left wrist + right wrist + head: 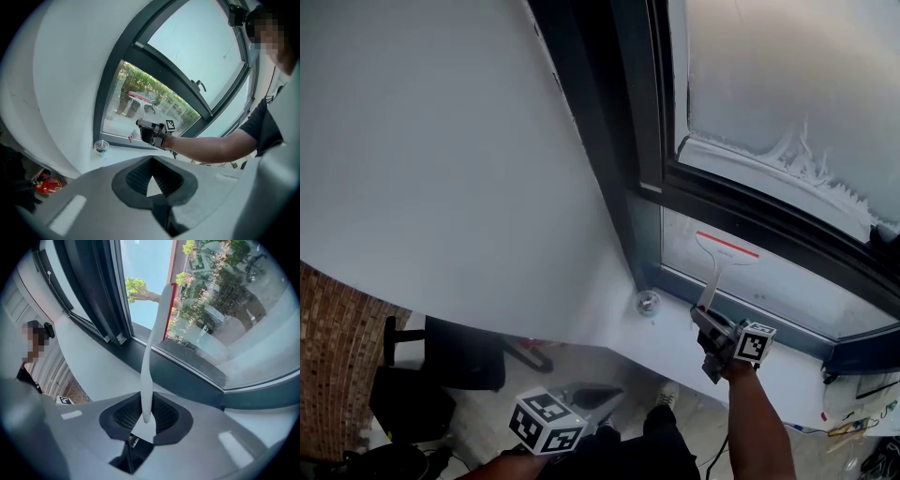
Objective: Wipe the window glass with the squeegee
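We read no words, brands or numbers. The cube (548,422) on the left hand-held gripper (598,397) and the cube (754,342) on the right hand-held gripper (709,317) carry only black-and-white square markers.

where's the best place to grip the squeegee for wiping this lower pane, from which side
Grip the squeegee at the bottom end of its slim white handle, coming from below on the room side, as the right gripper does. That leaves the wide red-edged blade free against the glass.
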`<move>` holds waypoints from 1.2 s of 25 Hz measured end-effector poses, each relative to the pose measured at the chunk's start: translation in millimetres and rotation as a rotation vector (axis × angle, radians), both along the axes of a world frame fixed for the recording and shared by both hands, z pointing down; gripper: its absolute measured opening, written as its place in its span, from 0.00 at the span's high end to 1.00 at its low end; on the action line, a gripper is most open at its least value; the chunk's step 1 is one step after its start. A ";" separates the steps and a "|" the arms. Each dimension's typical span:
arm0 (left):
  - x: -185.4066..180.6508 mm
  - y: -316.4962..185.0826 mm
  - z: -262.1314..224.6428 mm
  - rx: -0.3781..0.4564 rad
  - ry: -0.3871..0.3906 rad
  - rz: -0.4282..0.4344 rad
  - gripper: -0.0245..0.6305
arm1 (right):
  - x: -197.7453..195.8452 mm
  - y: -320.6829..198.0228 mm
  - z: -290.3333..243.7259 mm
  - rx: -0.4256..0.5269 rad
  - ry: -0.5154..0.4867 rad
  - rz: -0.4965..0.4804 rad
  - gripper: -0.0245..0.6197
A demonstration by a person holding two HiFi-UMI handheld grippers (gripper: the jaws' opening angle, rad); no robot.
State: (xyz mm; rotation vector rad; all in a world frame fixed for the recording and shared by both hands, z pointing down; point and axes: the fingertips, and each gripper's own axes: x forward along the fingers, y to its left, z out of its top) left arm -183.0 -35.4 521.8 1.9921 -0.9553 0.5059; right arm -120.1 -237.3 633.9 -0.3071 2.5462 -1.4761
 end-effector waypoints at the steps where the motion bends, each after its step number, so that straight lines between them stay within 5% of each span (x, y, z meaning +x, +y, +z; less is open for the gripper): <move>1: 0.1 0.3 0.7 -0.002 -0.001 -0.001 0.96 | 0.9 0.5 3.2 -0.006 0.001 0.000 0.83; 30: 12.2 -8.1 40.1 -0.098 -0.040 -0.024 0.96 | 8.9 11.4 144.6 -0.232 0.076 0.019 0.83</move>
